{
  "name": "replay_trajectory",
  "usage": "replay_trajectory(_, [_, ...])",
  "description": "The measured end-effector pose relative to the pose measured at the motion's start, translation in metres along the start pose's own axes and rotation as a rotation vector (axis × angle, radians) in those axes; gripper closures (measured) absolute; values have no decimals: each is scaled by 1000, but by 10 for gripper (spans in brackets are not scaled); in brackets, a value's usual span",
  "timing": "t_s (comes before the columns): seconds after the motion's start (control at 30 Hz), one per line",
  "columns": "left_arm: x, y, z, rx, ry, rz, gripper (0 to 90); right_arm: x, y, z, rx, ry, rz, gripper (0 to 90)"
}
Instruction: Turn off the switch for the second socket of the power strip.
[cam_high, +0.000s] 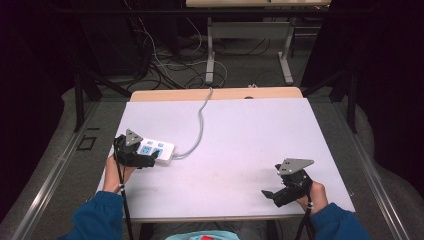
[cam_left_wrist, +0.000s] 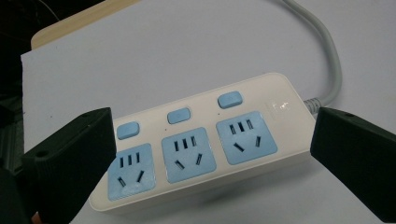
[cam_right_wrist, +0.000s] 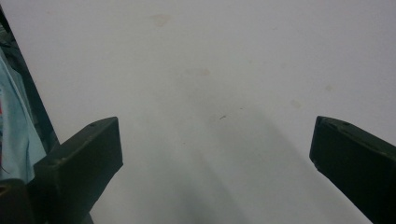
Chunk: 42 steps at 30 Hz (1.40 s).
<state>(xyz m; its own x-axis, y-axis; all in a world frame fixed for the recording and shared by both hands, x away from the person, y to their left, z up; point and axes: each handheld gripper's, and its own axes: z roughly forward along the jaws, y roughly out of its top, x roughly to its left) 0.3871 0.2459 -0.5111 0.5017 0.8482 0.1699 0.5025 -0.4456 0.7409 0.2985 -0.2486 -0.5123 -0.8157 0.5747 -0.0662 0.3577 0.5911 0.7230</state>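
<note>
A white power strip (cam_high: 159, 149) with three blue sockets and three blue switches lies flat at the left of the white tabletop (cam_high: 240, 145). Its grey cable (cam_high: 201, 120) runs off over the far edge. My left gripper (cam_high: 149, 158) is open, one jaw on each side of the strip's length, neither touching it. The left gripper view has the strip (cam_left_wrist: 210, 149) between the jaws of the left gripper (cam_left_wrist: 212, 126), and the cable (cam_left_wrist: 327, 51) leaves at its right end. My right gripper (cam_high: 270, 184) is open over bare tabletop near the front right, and the right gripper (cam_right_wrist: 215, 135) holds nothing.
A wooden table edge (cam_high: 215, 93) shows behind the white top. Beyond it, loose cables (cam_high: 170, 65) lie on the floor by the legs of another table (cam_high: 210, 55). The person's teal clothing (cam_right_wrist: 11, 130) is at the near edge.
</note>
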Motion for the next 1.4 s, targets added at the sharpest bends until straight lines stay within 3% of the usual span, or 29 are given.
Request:
replay_trajectory(0.2, [1, 2, 5, 23, 1, -4, 1, 1, 0, 0, -4, 1, 6, 22])
replay_trajectory(0.5, [12, 10, 12, 17, 5, -23, 1, 0, 0, 0, -3, -2, 0, 23])
replay_trajectory(0.53, [13, 11, 14, 18, 22, -15, 1, 0, 0, 0, -3, -2, 0, 23])
replay_trajectory(0.93, [23, 15, 24, 32, 22, -54, 28, 1, 0, 0, 4, -3, 4, 23])
replay_trajectory(1.07, [25, 16, 27, 33, 37, -60, 114, 2, 0, 1, -1, -7, 10, 24])
replay_trajectory(1.13, [26, 16, 28, 34, 31, -57, 220, 2, 0, 1, 5, -4, 12, 24])
replay_trajectory(1.17, [26, 16, 28, 35, 32, -55, 220, 2, 0, 1, 5, -4, 12, 24])
replay_trajectory(1.2, [26, 16, 28, 38, 35, -54, 319, 1, 0, 1, 4, -4, 11, 25])
replay_trajectory(1.37, [27, 16, 30, 28, 21, -46, 494, 2, 0, 1, 8, -2, 10, 25])
replay_trajectory(1.4, [27, 16, 30, 25, 21, -45, 494, 2, 0, 1, 8, -2, 10, 25])
